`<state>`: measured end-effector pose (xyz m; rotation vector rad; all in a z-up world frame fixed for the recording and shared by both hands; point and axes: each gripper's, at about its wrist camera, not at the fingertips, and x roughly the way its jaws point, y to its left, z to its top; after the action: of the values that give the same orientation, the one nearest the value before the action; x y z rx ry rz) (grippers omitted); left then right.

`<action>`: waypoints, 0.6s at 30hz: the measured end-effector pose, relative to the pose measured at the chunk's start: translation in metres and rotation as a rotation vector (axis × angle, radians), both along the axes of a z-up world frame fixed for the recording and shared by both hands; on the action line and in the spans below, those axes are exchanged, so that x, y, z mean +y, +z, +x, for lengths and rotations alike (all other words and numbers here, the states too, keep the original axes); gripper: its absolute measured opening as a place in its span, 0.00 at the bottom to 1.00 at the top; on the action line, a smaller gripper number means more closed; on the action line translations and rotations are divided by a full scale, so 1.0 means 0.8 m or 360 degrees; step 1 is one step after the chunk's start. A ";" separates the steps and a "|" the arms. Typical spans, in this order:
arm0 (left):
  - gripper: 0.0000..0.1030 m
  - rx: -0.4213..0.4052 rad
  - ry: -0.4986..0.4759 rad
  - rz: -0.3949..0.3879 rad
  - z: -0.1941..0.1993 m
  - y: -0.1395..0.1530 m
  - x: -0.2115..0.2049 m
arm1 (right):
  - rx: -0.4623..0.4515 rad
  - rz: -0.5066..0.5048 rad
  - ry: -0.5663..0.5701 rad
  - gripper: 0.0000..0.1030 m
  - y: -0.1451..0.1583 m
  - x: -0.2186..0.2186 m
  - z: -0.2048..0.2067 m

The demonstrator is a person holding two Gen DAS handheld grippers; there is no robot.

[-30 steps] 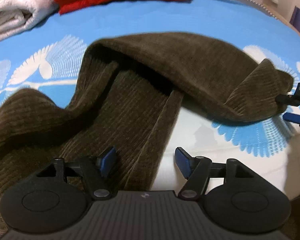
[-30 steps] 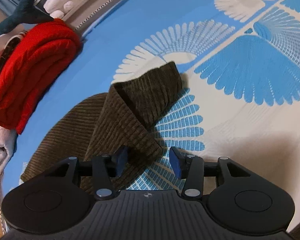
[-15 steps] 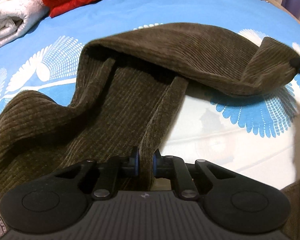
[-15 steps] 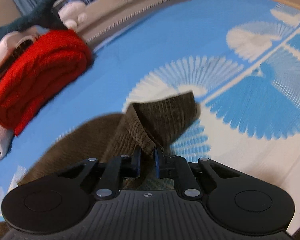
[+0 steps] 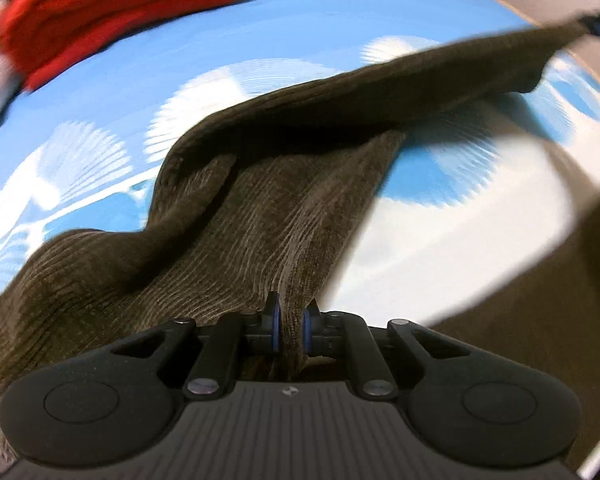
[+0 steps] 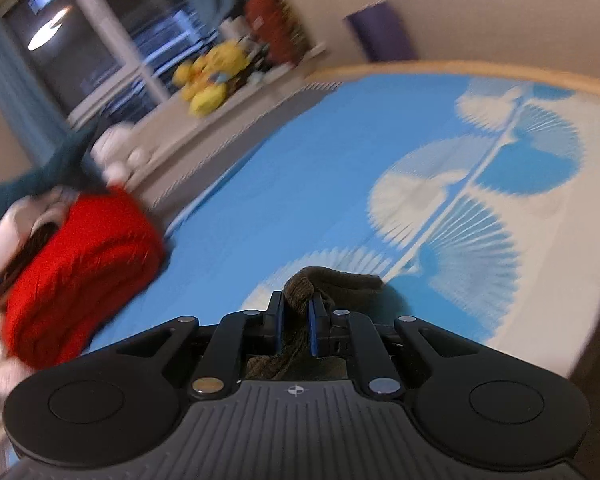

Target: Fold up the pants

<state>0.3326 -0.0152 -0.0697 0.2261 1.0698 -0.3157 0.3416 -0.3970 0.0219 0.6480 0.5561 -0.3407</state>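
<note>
The left gripper (image 5: 290, 330), at the bottom centre of its view, is clamping a ridge of the brown pants (image 5: 260, 216), its fingers having just closed on the cloth. The pants are spreading from lower left up to the upper right over the blue sheet (image 5: 260, 36). The right gripper (image 6: 296, 330) is pinching a bunched end of the pants (image 6: 332, 284), fingers pressed on it. A red sweater (image 6: 76, 272) is lying at left.
</note>
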 end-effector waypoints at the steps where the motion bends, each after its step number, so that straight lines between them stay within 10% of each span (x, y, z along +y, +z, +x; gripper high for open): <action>1: 0.11 0.0001 -0.0068 -0.0031 -0.006 0.003 0.002 | -0.0031 -0.0011 -0.0058 0.12 0.009 -0.009 -0.008; 8: 0.10 0.0060 -0.0466 -0.0137 -0.038 0.015 0.030 | -0.0263 -0.0225 -0.0381 0.12 0.051 -0.051 -0.021; 13: 0.13 0.0134 -0.0629 -0.0084 -0.045 -0.002 0.035 | -0.0083 -0.0240 -0.0343 0.18 0.000 -0.070 0.026; 18: 0.38 0.0088 -0.0529 -0.0257 -0.032 0.016 0.058 | 0.0099 -0.0149 -0.0329 0.22 -0.053 -0.089 0.041</action>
<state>0.3068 0.0309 -0.0570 0.2513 1.0543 -0.7075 0.3742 -0.4683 -0.0206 0.6072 0.5300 -0.5796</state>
